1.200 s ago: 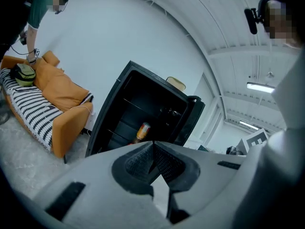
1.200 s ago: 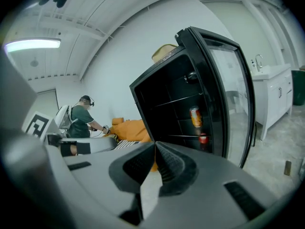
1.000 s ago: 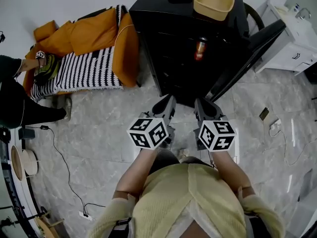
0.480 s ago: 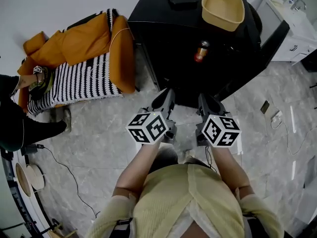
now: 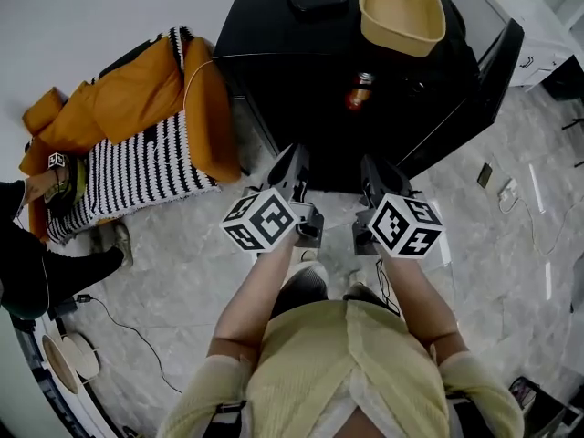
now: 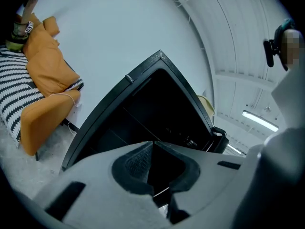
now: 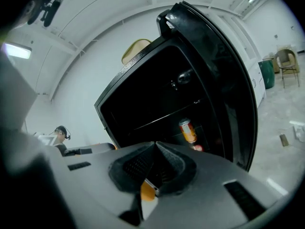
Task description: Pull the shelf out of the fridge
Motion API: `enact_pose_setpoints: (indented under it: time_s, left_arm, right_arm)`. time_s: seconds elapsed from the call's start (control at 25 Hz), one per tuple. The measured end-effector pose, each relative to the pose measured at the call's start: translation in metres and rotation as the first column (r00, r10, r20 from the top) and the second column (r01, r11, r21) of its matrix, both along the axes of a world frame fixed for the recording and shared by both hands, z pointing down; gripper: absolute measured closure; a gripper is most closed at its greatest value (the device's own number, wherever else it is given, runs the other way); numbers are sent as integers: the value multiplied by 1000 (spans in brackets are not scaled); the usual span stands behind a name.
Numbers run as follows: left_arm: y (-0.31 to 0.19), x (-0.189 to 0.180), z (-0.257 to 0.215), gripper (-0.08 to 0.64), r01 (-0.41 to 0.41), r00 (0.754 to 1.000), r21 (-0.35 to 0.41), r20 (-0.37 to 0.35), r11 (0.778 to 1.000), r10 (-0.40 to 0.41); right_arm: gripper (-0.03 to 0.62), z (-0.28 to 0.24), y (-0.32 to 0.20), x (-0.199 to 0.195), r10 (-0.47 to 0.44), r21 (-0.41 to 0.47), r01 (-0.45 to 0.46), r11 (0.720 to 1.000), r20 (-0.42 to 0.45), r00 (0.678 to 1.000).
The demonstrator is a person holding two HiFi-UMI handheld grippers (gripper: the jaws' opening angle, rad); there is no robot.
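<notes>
We find the shelf [image 7: 164, 117] only as a thin pale edge crossing the dark inside of the black fridge [image 5: 274, 71], still seated in there; the head view shows that interior as plain black. An orange-red can [image 7: 188, 130] stands low in the opening, but we cannot tell whether it stands on a shelf or in the rack of the door [image 5: 474, 80], which hangs wide open to the right. Its label is too small to read. On the fridge top sits a tan basin [image 5: 401, 12]. The left gripper [image 5: 294, 155] and right gripper [image 5: 372, 164] are held side by side just in front of the opening, each with its jaws pressed together on nothing and touching no part of the fridge. The floor [image 5: 182, 254] is grey marbled tile, with a dark cable [image 5: 128, 331] trailing across it. Left of the fridge, an orange sofa [image 5: 137, 89] carries a black-and-white striped blanket [image 5: 128, 167] against a white wall [image 5: 91, 7], and a white cabinet [image 5: 538, 35] stands beyond the door. The only print we make out is the square markers on the gripper cubes. The left gripper view alone shows a ceiling light [image 6: 259, 120]; the right gripper view alone shows a distant chair [image 7: 286, 61].
</notes>
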State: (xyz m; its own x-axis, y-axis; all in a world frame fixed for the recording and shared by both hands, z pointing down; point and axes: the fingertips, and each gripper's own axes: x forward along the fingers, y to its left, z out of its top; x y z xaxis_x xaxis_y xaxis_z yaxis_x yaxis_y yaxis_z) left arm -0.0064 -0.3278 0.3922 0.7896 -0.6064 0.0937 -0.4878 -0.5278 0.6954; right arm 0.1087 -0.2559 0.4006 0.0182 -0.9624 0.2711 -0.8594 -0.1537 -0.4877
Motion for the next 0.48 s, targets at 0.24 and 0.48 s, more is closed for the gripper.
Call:
enact_pose_setpoints:
  time_s: [0.24,0.48]
  left_arm:
    - [-17,17,-1,532,-13,999,-25,-50,1000,12]
    - [-37,25,6,532,4,998,-22,-67,1000,-5]
  right_arm:
    - [561,-4,-12,12,72,27,-73,997,53,996]
    - [561,-5,-23,24,133,47,-139,989,108,985]
